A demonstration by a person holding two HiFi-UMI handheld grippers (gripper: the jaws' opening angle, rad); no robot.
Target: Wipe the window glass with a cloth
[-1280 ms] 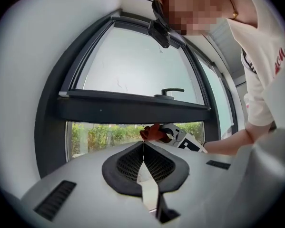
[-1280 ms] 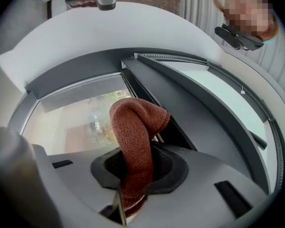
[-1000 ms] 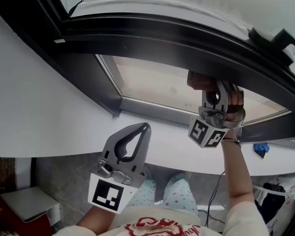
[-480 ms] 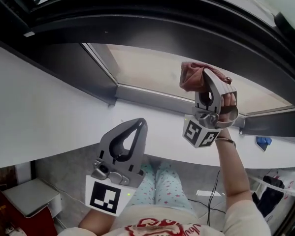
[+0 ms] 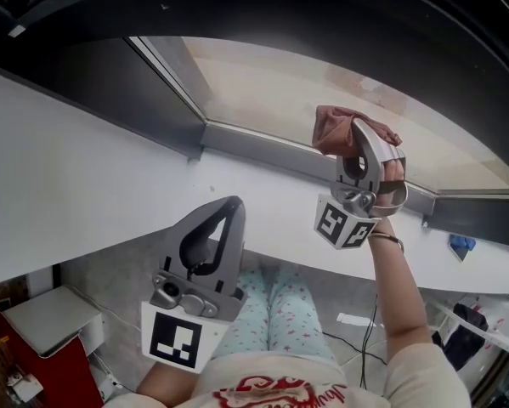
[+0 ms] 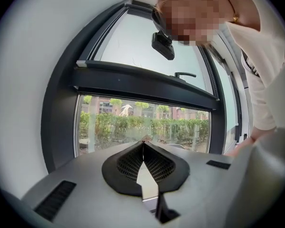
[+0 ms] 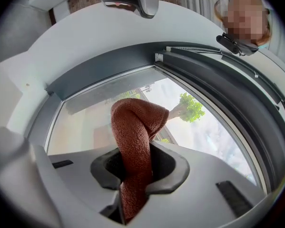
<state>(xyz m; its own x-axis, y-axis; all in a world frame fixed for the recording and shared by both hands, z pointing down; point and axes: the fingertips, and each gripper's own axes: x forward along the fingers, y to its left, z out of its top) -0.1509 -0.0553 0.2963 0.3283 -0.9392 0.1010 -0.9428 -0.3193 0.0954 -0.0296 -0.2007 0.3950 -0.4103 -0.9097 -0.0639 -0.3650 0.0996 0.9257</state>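
The cloth (image 5: 337, 131) was a rust-red knitted piece, bunched into one thick fold. My right gripper (image 5: 357, 131) had its jaws clamped on it. In the right gripper view the cloth stood up from between the jaws, bent over at the top, and a tail hung below them. It was at the lower edge of the window glass (image 5: 305, 87), just above the grey bottom rail (image 5: 262, 153); whether it touched the glass I could not tell. My right hand (image 5: 393, 173) held that gripper raised, with the arm stretched up. My left gripper (image 5: 227, 211) was lower, its tips at the near edge of the white sill (image 5: 84, 160), its jaws pressed together on nothing.
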